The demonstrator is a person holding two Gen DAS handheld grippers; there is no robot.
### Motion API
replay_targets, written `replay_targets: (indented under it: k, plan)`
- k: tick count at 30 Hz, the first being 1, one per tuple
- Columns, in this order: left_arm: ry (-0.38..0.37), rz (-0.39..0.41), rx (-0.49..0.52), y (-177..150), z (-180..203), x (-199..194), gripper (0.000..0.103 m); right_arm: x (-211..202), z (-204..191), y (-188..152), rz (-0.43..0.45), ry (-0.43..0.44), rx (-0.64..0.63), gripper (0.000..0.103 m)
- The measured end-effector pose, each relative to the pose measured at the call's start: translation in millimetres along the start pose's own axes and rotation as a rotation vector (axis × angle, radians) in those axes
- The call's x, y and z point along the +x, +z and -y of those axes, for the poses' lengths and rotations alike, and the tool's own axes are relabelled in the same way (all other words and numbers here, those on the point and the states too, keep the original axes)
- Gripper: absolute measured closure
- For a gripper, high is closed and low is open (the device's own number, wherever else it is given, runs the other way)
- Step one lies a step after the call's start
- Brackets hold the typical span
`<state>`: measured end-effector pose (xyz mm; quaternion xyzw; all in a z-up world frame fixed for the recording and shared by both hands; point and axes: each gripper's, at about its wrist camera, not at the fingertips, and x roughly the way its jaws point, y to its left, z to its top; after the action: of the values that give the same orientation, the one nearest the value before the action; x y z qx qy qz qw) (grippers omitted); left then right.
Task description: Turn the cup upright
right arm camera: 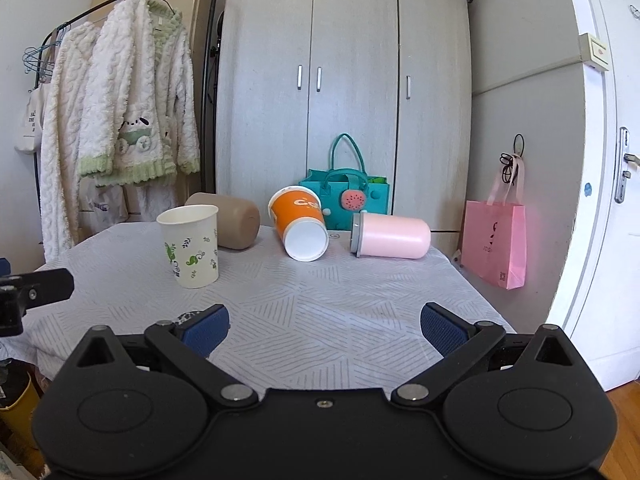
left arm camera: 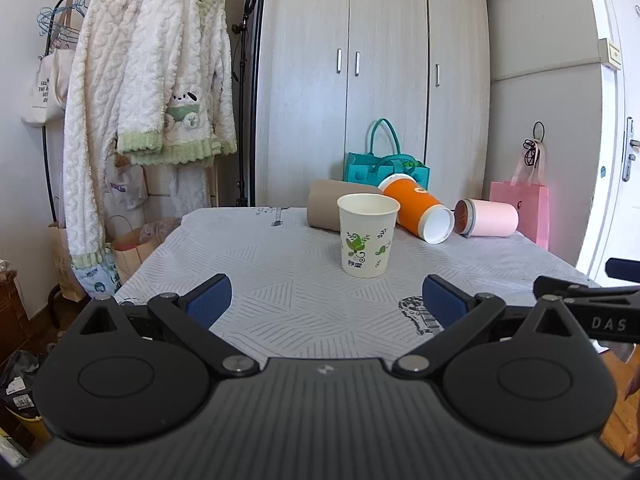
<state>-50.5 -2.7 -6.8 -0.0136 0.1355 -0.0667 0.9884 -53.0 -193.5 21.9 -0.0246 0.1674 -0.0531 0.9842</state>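
A white paper cup with green leaf print (left arm camera: 367, 235) (right arm camera: 191, 245) stands upright on the grey patterned table (left arm camera: 280, 280) (right arm camera: 320, 300). Behind it three cups lie on their sides: a tan cup (left arm camera: 332, 208) (right arm camera: 232, 220), an orange paper cup (left arm camera: 418, 208) (right arm camera: 298, 222) with its white base toward me, and a pink cup (left arm camera: 488, 217) (right arm camera: 390, 237). My left gripper (left arm camera: 326, 302) is open and empty, in front of the white cup. My right gripper (right arm camera: 324, 326) is open and empty, well short of the orange cup.
A teal bag (left arm camera: 386, 168) (right arm camera: 346, 196) stands at the table's back edge before a grey wardrobe (right arm camera: 344, 80). A pink bag (right arm camera: 496, 244) hangs on the right. Fluffy white clothes (left arm camera: 152, 100) hang on a rack to the left. Each gripper shows at the other view's edge (left arm camera: 592, 312) (right arm camera: 32, 292).
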Motion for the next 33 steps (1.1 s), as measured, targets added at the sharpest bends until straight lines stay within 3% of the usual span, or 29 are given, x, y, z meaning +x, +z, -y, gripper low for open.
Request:
replay_targets:
  k: [3, 33]
  plan:
    - [-0.029, -0.015, -0.012, -0.4, -1.2, 1.4, 0.000, -1.6, 1.8, -0.2, 0.006, -0.005, 0.001, 0.000]
    - [0.031, -0.014, -0.005, -2.2, -2.5, 1.5, 0.000, -7.9, -1.9, -0.4, 0.023, -0.009, -0.022, 0.000]
